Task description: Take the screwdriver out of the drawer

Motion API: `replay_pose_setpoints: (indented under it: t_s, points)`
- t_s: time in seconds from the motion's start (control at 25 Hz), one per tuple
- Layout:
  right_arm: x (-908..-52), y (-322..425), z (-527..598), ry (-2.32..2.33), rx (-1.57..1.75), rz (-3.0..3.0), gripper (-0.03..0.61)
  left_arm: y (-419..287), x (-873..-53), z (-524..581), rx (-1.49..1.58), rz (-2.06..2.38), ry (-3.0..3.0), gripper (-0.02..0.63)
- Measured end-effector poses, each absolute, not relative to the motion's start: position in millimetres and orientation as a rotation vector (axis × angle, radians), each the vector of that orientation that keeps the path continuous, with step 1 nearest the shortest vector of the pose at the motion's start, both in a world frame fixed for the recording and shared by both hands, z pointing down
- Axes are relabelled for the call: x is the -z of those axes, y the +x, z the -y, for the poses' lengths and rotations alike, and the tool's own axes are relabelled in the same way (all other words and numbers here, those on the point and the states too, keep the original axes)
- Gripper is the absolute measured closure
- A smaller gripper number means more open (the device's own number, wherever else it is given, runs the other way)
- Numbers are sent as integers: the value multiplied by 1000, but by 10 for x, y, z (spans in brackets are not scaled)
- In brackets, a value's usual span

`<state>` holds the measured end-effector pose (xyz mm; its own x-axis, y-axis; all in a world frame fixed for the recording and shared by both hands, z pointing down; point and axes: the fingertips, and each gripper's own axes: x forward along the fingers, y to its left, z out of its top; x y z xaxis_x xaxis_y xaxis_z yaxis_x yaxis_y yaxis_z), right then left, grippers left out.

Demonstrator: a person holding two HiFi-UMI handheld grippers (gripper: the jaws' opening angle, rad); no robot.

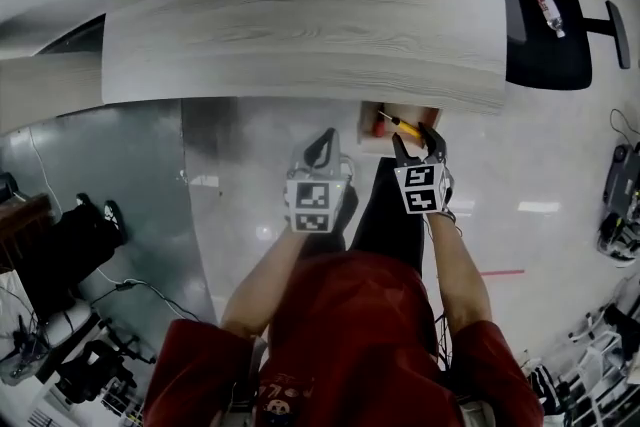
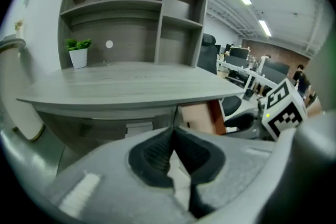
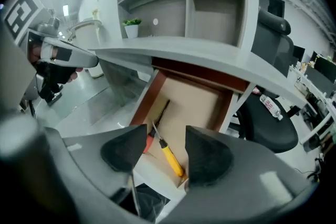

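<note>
A drawer (image 3: 197, 99) stands pulled out from under the grey desk (image 1: 300, 25). In it lie a yellow-handled screwdriver (image 3: 171, 157) and a second tool with a red handle (image 3: 150, 141) beside it. My right gripper (image 3: 166, 150) hovers open just above the drawer's front, its jaws on either side of the yellow handle and not touching it. In the head view the right gripper (image 1: 419, 147) sits over the drawer (image 1: 400, 122) and the screwdriver (image 1: 404, 125). My left gripper (image 1: 320, 153) hangs to the left of the drawer; its black pads (image 2: 173, 157) meet with nothing between them.
A black office chair (image 1: 548, 20) with a bottle (image 1: 546, 3) on its seat stands to the right of the desk. Shelves (image 2: 136, 13) and a small potted plant (image 2: 79, 52) stand on the desk's far side. Cables and gear lie on the floor at the left (image 1: 70, 235).
</note>
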<state>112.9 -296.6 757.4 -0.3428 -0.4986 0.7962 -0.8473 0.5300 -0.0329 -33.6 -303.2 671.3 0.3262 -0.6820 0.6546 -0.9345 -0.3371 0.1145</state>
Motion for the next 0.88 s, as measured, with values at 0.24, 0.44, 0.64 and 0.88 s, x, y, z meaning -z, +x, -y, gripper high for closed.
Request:
replay_pose_setpoints:
  t_s: [0.24,0.44,0.64,0.88]
  points:
    - [-8094,1103,2976,977,-535,1946,350,-314,-7253,3013,-732,1380,2086,617]
    - [-8491,1023,2975,957,-550,1874,350,-444,-7560,3053,-745,1389,2034,617]
    - [-8737,1053,3020,955,-517,1816,351,-418,-7746,3046,-757,1384,2011,617]
    - [-8947,998,3031,933,-498,1759,350,-467,-7914,2954,-760,1380,1963,617]
